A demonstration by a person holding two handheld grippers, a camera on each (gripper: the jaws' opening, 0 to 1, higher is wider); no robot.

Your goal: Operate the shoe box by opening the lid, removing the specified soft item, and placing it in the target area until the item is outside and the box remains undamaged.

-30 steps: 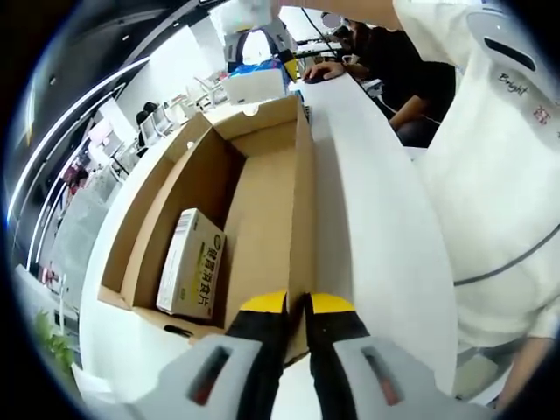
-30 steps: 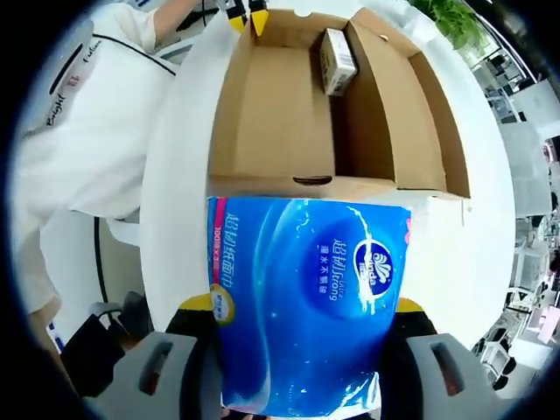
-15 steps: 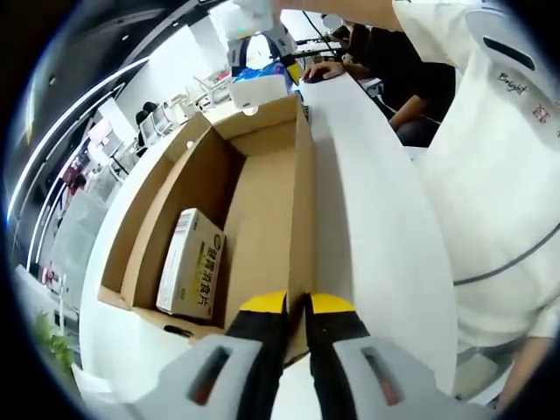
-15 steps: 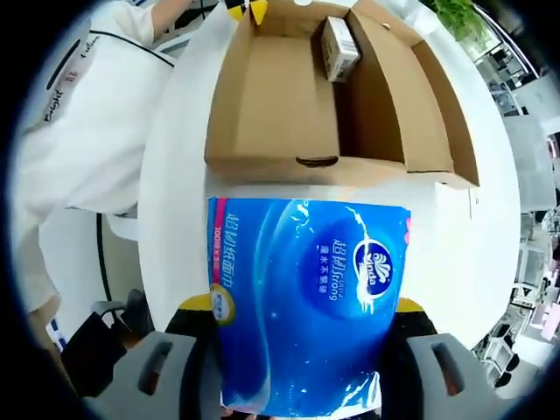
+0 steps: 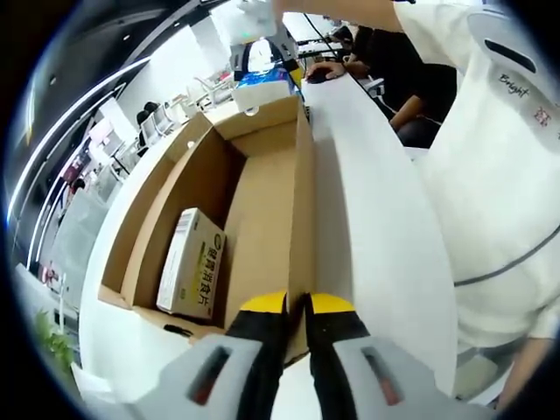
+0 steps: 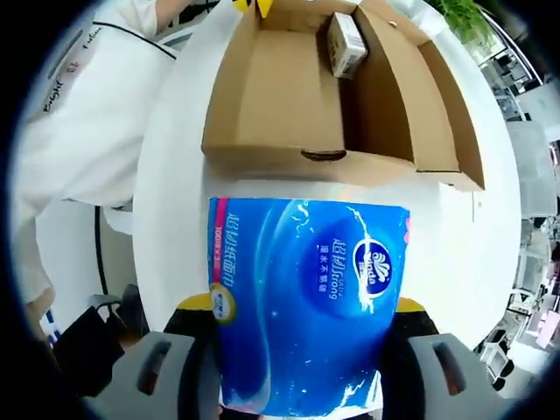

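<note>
in the right gripper view, the right tool (image 6: 302, 328) has its jaws clamped on either side of a blue tissue pack (image 6: 306, 302), which hides most of both jaws so only the yellow tips at its edges show. the pack's lower edge is cut off by the bottom of the view. it sits on the near side of the shoe box (image 6: 289, 96), outside it, over the white worktop (image 6: 175, 210); whether it touches the worktop cannot be told. beyond it the box stands open, with a small carton (image 6: 346, 44) at its far end.

in the left gripper view, the left tool (image 5: 296, 306) has its yellow-tipped jaws pressed together on the near end of the shoe box's (image 5: 262, 201) upright cardboard wall. inside the box, left of that wall, lies the small carton (image 5: 192, 262), its print too small to read. past the box's far end the blue tissue pack (image 5: 262, 77) shows partly, held by the right tool (image 5: 261, 52), mostly hidden. right of the box a person's white garment (image 5: 499, 175) is cut off.
</note>
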